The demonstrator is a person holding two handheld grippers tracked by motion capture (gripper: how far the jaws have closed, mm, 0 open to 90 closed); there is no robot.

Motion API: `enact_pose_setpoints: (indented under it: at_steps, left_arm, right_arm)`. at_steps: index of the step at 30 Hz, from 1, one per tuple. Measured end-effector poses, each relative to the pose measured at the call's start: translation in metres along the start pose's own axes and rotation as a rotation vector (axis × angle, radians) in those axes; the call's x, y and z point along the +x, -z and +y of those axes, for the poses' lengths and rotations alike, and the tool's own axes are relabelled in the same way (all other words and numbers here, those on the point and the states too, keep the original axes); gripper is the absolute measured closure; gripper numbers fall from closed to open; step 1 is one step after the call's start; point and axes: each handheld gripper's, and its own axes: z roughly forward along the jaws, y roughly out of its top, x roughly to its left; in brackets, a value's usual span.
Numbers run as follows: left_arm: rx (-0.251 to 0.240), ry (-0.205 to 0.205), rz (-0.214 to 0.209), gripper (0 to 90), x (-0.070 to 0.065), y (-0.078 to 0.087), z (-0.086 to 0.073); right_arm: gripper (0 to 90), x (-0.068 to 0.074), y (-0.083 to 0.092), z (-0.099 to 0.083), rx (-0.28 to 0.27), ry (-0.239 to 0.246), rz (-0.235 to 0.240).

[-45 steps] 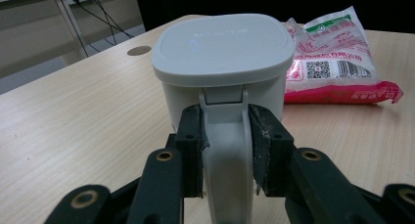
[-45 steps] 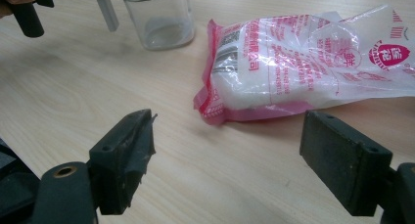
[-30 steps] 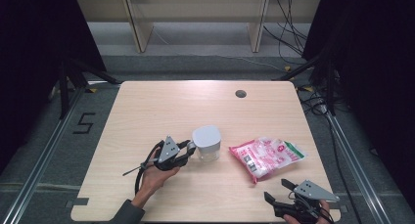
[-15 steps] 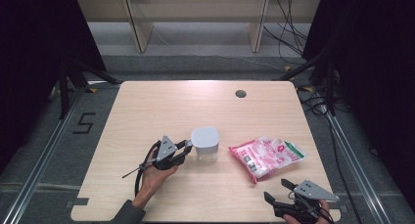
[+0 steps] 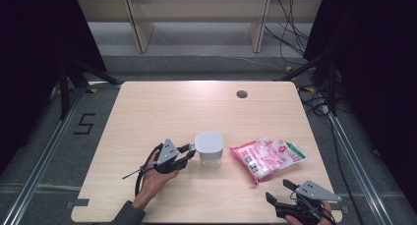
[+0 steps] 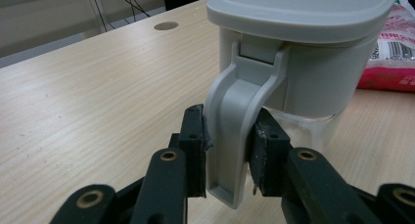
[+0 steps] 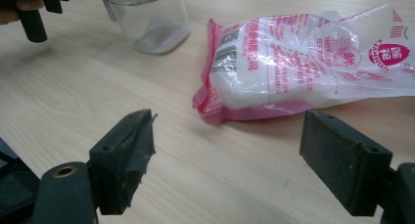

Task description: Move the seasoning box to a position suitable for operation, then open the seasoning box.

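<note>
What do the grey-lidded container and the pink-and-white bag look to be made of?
Grey-lidded container: lid and clasp look like matt moulded plastic, smooth and uniformly grey; the lower body is see-through, so clear plastic or glass, hard to tell. Pink-and-white bag: thin glossy plastic film, crinkled and translucent, with white contents showing through.

cut off at the top and right edge in the left gripper view — lid (image 6: 303,11) of the container (image 6: 313,82). hidden behind its handle (image 6: 235,131) — inner faces of the fingers (image 6: 193,150). too small to read — print on the bag (image 7: 293,62).
</note>
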Motion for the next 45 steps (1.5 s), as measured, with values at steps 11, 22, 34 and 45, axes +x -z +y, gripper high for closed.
enact_pose_setpoints:
  at_steps: [11, 22, 34, 45]
  left_arm:
    - [0.013, 0.003, -0.043, 65.1, 0.001, 0.005, 0.000]
    - [0.012, 0.013, -0.124, 34.6, 0.004, 0.029, 0.016]
    - [-0.019, 0.031, -0.137, 35.0, -0.004, 0.044, 0.036]
    - [-0.042, 0.053, -0.139, 46.2, -0.007, 0.047, 0.046]
  right_arm:
    - [21.2, -0.002, 0.000, 0.000, -0.003, 0.026, 0.003]
    - [21.1, -0.005, -0.001, 0.000, -0.015, 0.041, -0.006]
    - [21.1, -0.003, 0.000, -0.001, -0.002, 0.031, -0.002]
    - [21.1, -0.002, -0.002, -0.001, -0.003, 0.026, 0.001]
